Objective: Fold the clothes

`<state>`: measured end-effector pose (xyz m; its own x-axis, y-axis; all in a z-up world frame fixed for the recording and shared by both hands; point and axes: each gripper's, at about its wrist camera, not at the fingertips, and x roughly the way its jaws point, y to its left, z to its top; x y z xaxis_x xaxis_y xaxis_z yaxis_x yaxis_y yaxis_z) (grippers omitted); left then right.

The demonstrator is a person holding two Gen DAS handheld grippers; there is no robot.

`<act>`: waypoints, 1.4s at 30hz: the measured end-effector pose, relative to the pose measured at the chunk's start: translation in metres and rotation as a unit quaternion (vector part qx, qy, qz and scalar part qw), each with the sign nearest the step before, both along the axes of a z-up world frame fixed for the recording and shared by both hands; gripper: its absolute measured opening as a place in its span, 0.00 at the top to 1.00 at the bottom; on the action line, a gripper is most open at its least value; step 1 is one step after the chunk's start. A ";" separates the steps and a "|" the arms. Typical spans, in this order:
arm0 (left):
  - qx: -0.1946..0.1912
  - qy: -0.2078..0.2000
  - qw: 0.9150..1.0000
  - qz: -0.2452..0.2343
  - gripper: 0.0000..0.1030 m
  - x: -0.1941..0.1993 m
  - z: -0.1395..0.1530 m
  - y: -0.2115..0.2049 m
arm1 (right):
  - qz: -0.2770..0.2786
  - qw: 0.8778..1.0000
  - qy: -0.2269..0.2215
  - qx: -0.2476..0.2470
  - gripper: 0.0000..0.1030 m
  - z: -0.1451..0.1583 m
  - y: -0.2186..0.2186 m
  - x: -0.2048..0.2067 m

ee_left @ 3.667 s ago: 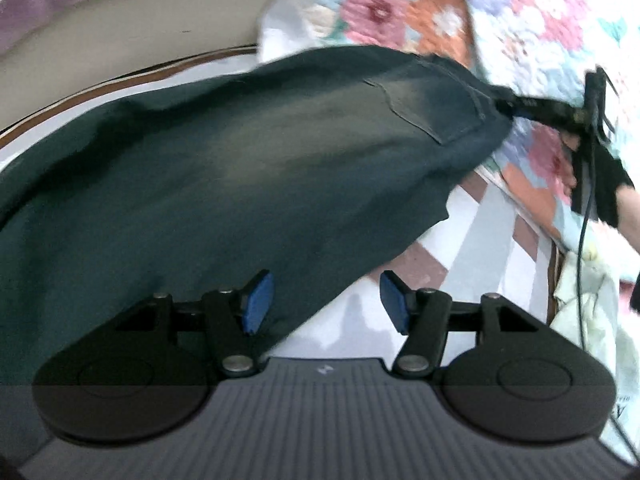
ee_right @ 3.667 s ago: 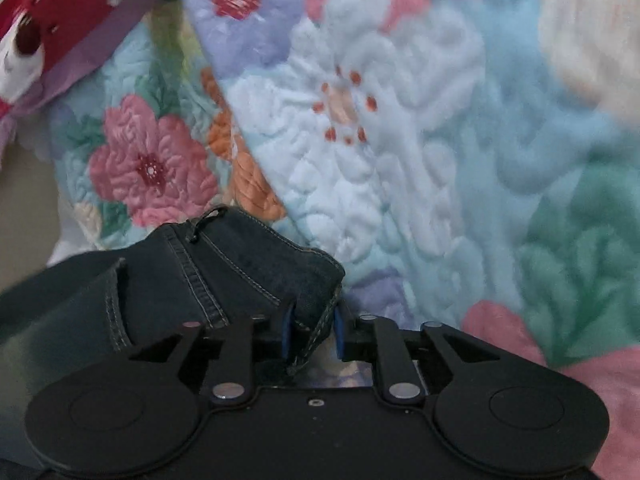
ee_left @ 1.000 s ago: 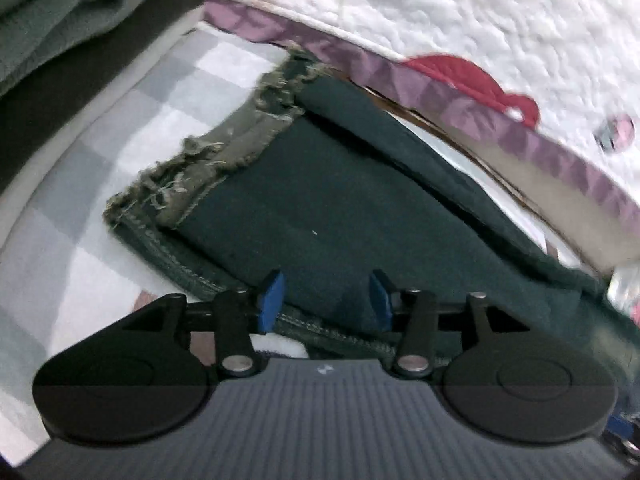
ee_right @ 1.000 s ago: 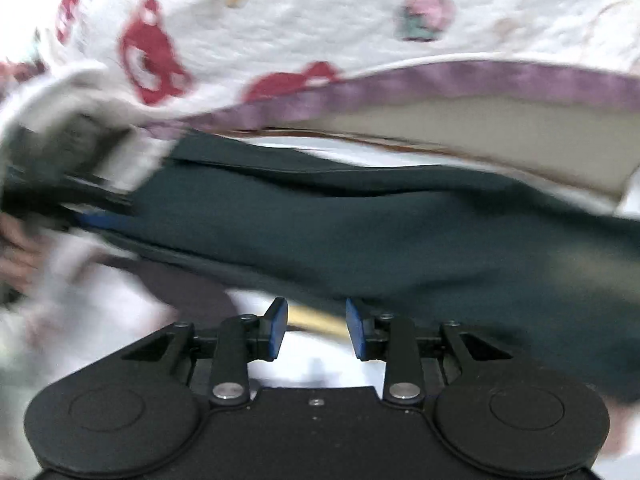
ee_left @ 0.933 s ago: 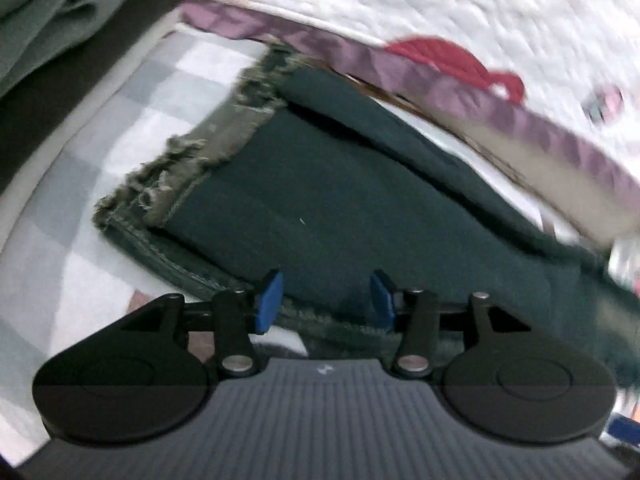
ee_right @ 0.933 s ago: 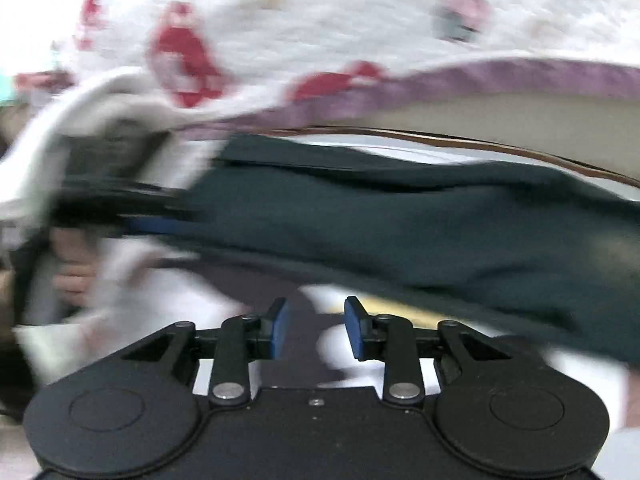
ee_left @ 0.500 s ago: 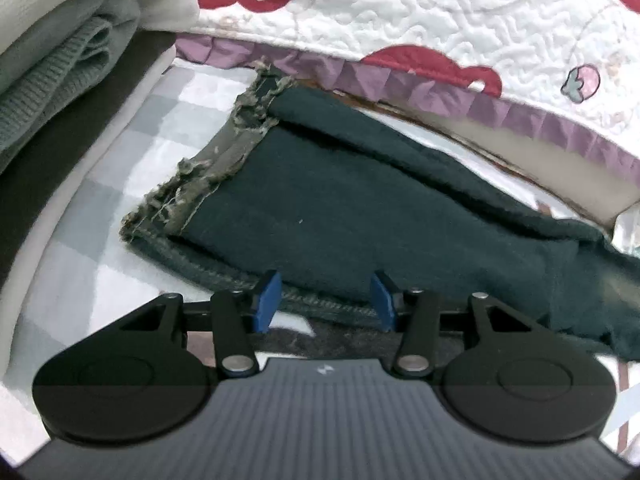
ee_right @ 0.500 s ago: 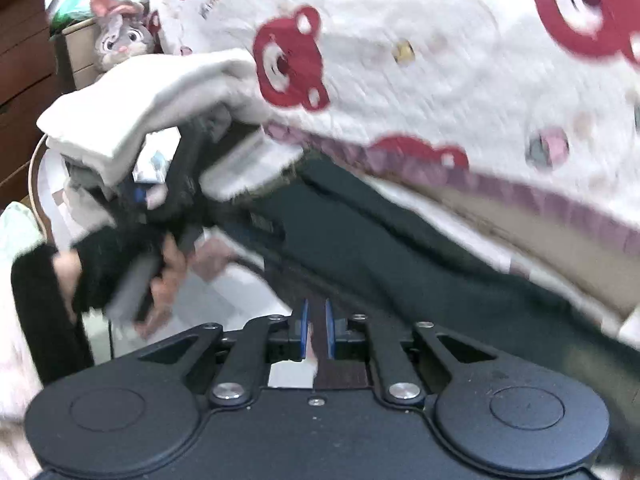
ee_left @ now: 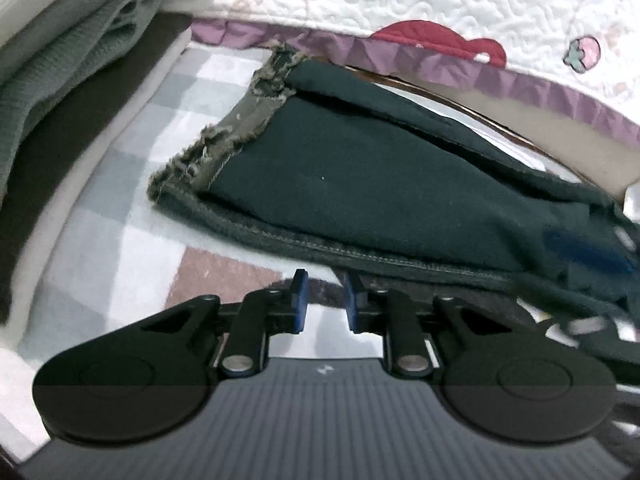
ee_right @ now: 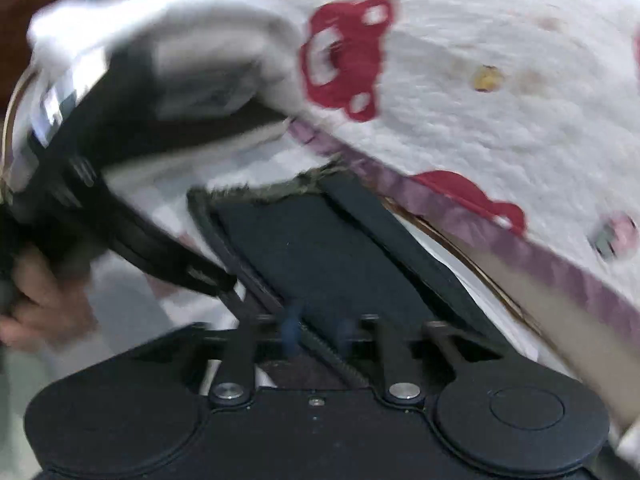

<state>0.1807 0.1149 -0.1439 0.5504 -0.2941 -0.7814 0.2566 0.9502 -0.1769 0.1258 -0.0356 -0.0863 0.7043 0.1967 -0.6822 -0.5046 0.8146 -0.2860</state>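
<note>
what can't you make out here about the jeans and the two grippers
- Jeans: waist end runs off the right edge of the left wrist view; only the frayed hem end shows.
- Right gripper: jaws opening, but motion blur in the right wrist view hides whether the pads touch the denim.
- Left gripper: closing, nothing between the pads.

left gripper (ee_left: pixel 323 300): matte black body with a ribbed grey panel at 6 o'clock bearing a small white mark
left fingers (ee_left: pixel 298 300): black linkage arms, blue pads, one silver pivot screw each
left discs: two round black caps, at 8 and 4 o'clock
right gripper (ee_right: pixel 316 330): plain smooth black body, a small screw at its centre
right fingers (ee_right: pixel 291 326): blue pads, blurred, on black arms with silver pivot screws
right discs: round black caps at 7 and 5 o'clock
hand (ee_right: pixel 38 300): at 9 o'clock, blurred; what it wears cannot be told
</note>
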 end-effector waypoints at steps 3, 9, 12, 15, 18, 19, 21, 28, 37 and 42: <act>0.067 -0.062 0.994 -0.054 0.83 0.003 0.005 -0.021 | 0.082 0.995 0.032 -0.040 0.59 -0.022 0.006 0.031; 0.003 -0.028 0.999 -0.020 0.83 0.035 -0.010 -0.012 | 0.110 0.991 0.058 -0.054 0.59 -0.054 0.005 0.074; -0.034 -0.017 0.999 -0.004 0.83 0.045 -0.008 0.003 | 0.099 0.993 0.064 -0.021 0.55 -0.068 -0.005 0.085; -0.041 -0.019 0.999 0.012 0.83 0.046 -0.005 0.014 | 0.092 0.991 0.090 0.028 0.58 -0.070 -0.018 0.094; -0.063 0.010 0.998 0.025 0.82 0.043 -0.012 0.025 | 0.077 0.989 0.106 0.068 0.92 -0.072 -0.026 0.100; -0.067 0.017 0.997 0.026 0.82 0.041 -0.015 0.027 | 0.064 0.987 0.114 0.088 1.00 -0.071 -0.030 0.104; -0.077 0.016 0.997 0.023 0.81 0.037 -0.018 0.030 | 0.022 0.980 0.127 0.154 1.00 -0.066 -0.045 0.114; -0.200 0.017 0.979 0.037 0.69 0.059 -0.027 0.024 | -0.106 0.920 0.182 0.330 0.99 -0.061 -0.106 0.145; -0.235 0.044 0.971 0.004 0.62 0.093 -0.032 -0.011 | -0.172 0.868 0.248 0.394 0.99 -0.088 -0.135 0.155; -0.258 0.057 0.964 0.007 0.61 0.098 -0.042 -0.009 | -0.141 0.876 0.233 0.398 0.98 -0.081 -0.131 0.145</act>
<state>0.2782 0.1062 -0.1861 0.4757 -0.6530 -0.5893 0.1948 0.7316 -0.6533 0.2707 -0.1661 -0.1677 0.4828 0.6037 -0.6344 -0.1619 0.7735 0.6128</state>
